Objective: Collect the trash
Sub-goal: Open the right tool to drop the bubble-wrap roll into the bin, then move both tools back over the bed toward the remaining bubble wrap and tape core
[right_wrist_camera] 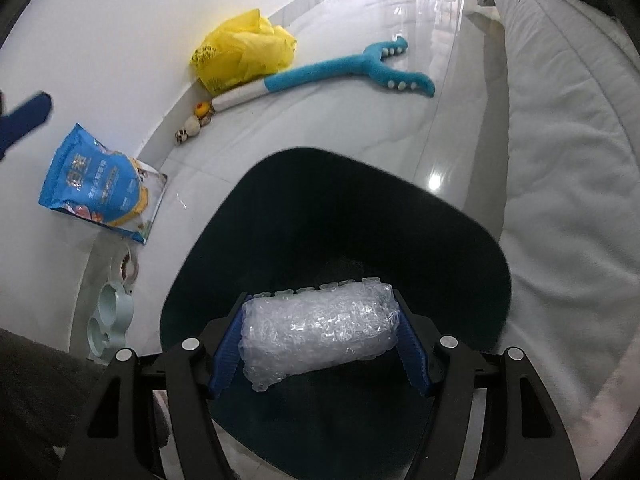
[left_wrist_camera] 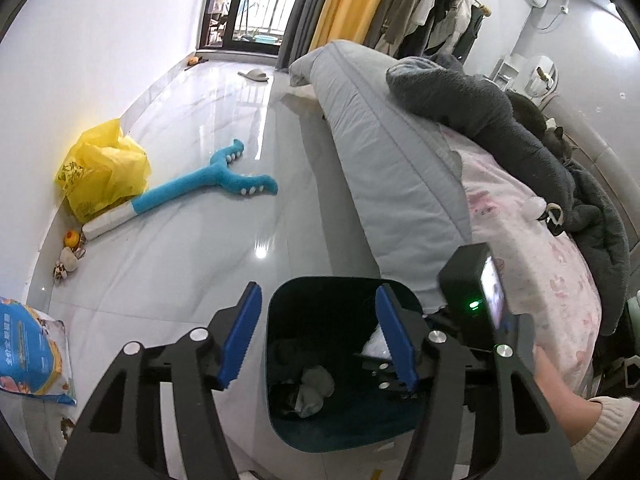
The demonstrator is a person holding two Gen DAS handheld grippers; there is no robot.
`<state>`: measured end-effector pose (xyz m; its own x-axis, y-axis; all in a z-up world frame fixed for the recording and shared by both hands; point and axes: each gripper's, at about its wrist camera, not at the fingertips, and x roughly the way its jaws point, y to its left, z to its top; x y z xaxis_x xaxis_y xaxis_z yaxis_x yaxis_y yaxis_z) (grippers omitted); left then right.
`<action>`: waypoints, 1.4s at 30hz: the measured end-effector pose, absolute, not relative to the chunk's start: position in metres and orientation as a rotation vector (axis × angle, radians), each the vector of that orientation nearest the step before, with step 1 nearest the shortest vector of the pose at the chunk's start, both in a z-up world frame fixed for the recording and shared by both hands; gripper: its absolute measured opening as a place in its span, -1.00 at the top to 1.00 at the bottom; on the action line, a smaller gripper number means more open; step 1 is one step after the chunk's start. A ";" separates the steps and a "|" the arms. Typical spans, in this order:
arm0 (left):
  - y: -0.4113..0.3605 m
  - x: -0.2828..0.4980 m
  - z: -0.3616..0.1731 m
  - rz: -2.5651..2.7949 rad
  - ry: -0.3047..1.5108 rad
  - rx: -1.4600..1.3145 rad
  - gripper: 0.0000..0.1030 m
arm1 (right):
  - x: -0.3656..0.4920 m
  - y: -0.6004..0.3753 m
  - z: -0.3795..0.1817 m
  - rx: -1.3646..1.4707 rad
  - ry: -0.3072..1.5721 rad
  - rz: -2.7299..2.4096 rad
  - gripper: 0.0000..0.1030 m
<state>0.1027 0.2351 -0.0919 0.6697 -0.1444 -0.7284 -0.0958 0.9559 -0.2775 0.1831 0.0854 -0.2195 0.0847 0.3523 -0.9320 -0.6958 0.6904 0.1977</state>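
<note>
**Bubble wrap held over the bin**

The right gripper (right_wrist_camera: 320, 330) has its blue ribbed fingers (right_wrist_camera: 226, 354) pressed against both ends of a clear, crumpled roll of bubble wrap (right_wrist_camera: 318, 330), which hangs directly above the mouth of the dark teal, rounded-square trash bin (right_wrist_camera: 256, 208). The left gripper (left_wrist_camera: 318, 338) hangs with its blue fingers (left_wrist_camera: 240, 336) spread wide and nothing between them, also above the bin (left_wrist_camera: 280, 420), where crumpled grey scraps (left_wrist_camera: 314, 390) lie at the bottom. The bin stands on the glossy pale floor (left_wrist_camera: 192, 248), just beside the bed with its grey quilt (left_wrist_camera: 384, 160). Farther off by the wall lie a yellow plastic bag (right_wrist_camera: 244, 50), a long blue plush toy (right_wrist_camera: 340, 68) and a blue printed pouch (right_wrist_camera: 104, 184).
</note>
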 end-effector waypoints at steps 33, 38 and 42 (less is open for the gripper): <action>0.186 0.116 -0.029 -0.081 0.716 -0.268 -0.24 | 0.195 0.034 -0.113 -0.226 0.988 0.831 -0.56; 0.167 0.127 -0.022 -0.094 0.709 -0.257 -0.30 | 0.205 0.006 -0.094 -0.217 0.931 0.802 -0.56; 0.153 0.137 -0.019 -0.099 0.705 -0.251 -0.32 | 0.220 -0.017 -0.083 -0.189 0.905 0.776 -0.56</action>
<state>0.1368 0.1532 -0.0192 0.7581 -0.1744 -0.6283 0.0053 0.9652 -0.2615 0.2204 -0.0172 -0.0833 0.3716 0.5252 -0.7656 -0.6765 0.7179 0.1641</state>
